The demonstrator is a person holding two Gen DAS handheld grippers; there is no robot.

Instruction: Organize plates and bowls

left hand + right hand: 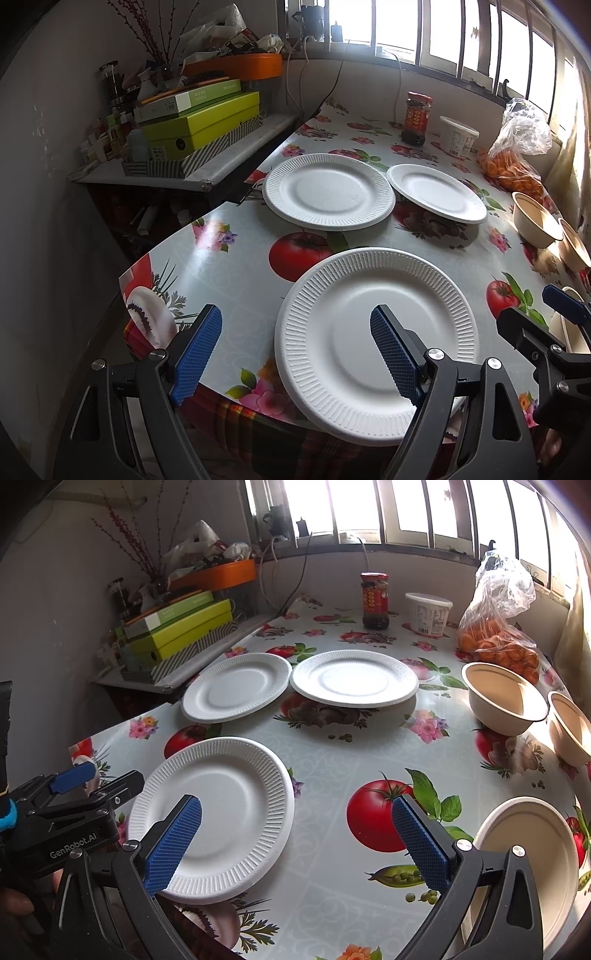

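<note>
Both grippers hang wide open and empty: left gripper straddles the near plate's rim at lower centre, likely lining up a pinch. Right gripper waits over bare table; two plates lie mid-frame, bowls at right.

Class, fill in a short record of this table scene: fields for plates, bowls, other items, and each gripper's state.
white plates: three; near plate, far-left plate, far-right plate
tan bowls: two upright, a third dish at near right
other items: sauce jar, white tub, bag of oranges
left gripper: open, holding nothing
right gripper: open, holding nothing
</note>
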